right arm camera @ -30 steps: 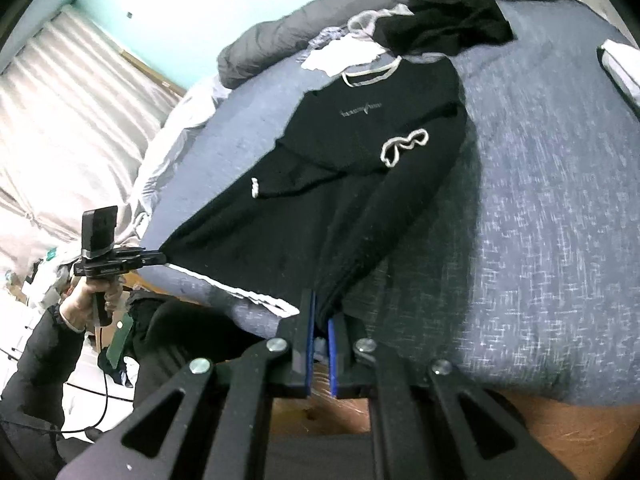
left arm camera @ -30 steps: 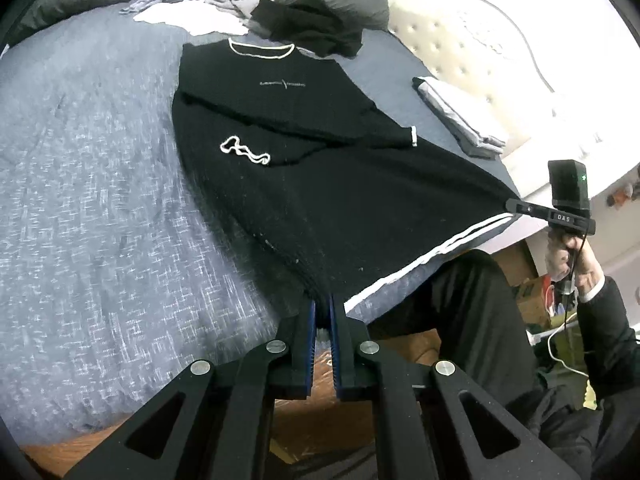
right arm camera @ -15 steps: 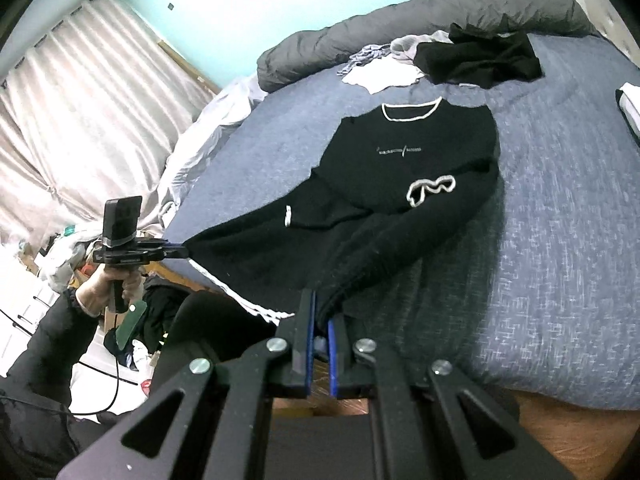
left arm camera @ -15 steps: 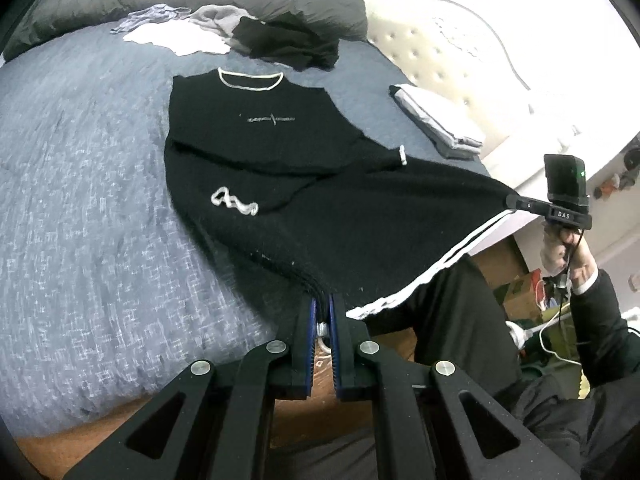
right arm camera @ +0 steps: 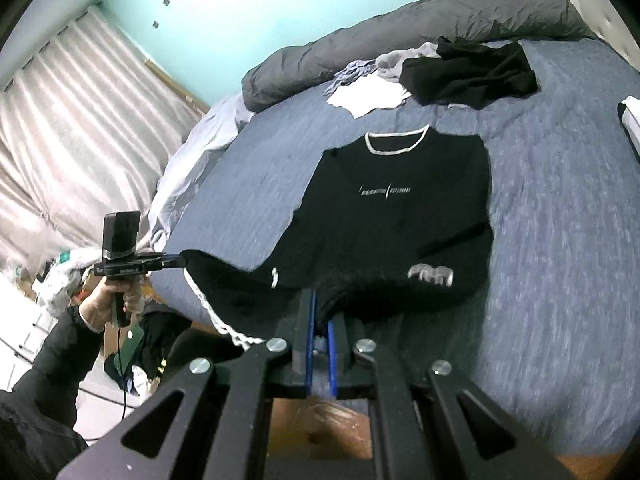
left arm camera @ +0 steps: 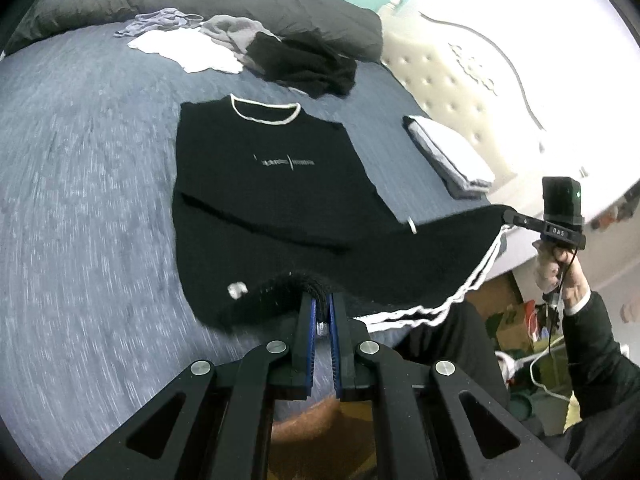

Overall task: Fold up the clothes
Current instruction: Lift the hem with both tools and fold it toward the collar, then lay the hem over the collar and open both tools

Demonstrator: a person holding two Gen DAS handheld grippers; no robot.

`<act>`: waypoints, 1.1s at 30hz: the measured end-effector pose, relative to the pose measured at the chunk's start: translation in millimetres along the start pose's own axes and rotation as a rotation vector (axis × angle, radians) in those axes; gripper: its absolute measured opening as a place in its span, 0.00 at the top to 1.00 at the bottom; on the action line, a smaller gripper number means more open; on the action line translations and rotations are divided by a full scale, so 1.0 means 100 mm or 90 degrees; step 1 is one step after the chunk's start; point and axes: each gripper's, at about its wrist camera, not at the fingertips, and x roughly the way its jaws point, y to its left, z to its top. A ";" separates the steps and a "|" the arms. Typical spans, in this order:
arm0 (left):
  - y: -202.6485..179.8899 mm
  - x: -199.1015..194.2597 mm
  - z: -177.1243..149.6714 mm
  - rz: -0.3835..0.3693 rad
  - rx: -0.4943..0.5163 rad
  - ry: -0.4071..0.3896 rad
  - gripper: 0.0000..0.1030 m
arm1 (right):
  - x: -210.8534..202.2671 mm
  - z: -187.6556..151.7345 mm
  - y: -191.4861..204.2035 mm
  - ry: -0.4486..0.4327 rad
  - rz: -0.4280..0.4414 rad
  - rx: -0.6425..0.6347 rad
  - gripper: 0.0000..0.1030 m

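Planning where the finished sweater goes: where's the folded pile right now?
In the left wrist view the folded grey-and-white pile lies at the bed's right edge beside the tufted headboard, right of the black sweater.

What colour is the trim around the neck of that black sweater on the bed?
White, on the black sweater; the neck trim shows best in the left wrist view.

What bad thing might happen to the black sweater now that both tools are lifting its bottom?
1. Each tool, left and right, pinches only a small bit of the sweater hem, so a corner may slip out.
2. The folded sleeves could slide loose and spoil the fold.
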 end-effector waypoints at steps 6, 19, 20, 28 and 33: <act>0.34 0.17 0.49 -0.005 -0.025 -0.011 0.94 | 0.18 0.45 -0.29 -0.009 -0.013 0.019 0.95; 1.10 0.61 1.56 -0.005 -0.079 -0.032 0.94 | 0.84 1.40 -1.03 -0.004 -0.043 0.072 0.95; 1.16 0.65 1.65 -0.004 -0.082 -0.034 0.94 | 0.89 1.46 -1.08 -0.004 -0.045 0.076 0.95; 1.61 1.07 2.27 -0.006 -0.112 -0.040 0.94 | 1.30 2.01 -1.55 -0.006 -0.059 0.112 0.95; 1.87 1.39 2.53 -0.004 -0.130 -0.035 0.94 | 1.56 2.26 -1.83 0.001 -0.074 0.130 0.95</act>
